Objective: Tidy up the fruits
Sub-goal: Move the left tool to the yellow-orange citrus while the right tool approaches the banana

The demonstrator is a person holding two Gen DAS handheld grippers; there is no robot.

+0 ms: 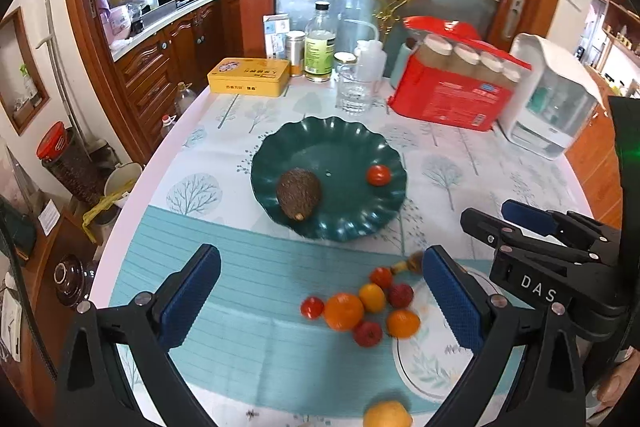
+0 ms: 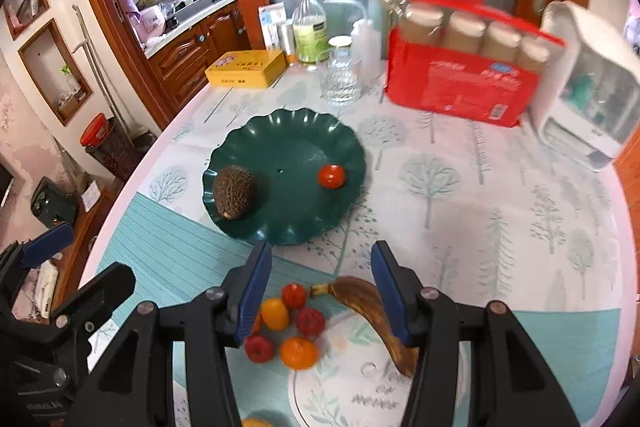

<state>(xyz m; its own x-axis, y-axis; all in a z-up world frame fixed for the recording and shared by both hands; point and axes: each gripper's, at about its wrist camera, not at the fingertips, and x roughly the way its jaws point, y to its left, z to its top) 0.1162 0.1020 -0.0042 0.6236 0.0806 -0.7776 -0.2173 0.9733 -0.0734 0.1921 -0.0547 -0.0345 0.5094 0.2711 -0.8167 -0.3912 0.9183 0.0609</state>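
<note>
A dark green scalloped plate (image 1: 340, 143) (image 2: 288, 143) holds a brown avocado (image 1: 298, 193) (image 2: 234, 191) and a cherry tomato (image 1: 378, 175) (image 2: 331, 175). Nearer me, loose fruit is bunched on the teal mat: an orange (image 1: 343, 311), small red and yellow fruits (image 2: 276, 313), and a browned banana (image 2: 368, 303) lying over a white leaf-print plate (image 2: 352, 391). My left gripper (image 1: 322, 253) hangs open above this bunch, holding nothing. To its right, my right gripper (image 2: 322, 251) (image 1: 496, 217) is open too, its fingers apart over the banana's stem end with nothing between them.
Along the back of the table stand a yellow tin (image 1: 248, 77), a bottle (image 1: 320, 43), a drinking glass (image 1: 354, 91), a red pack of jars (image 1: 452, 87) and a white appliance (image 1: 556, 99). Another yellow fruit (image 1: 387, 415) lies at the near edge. The table's rim curves along the left.
</note>
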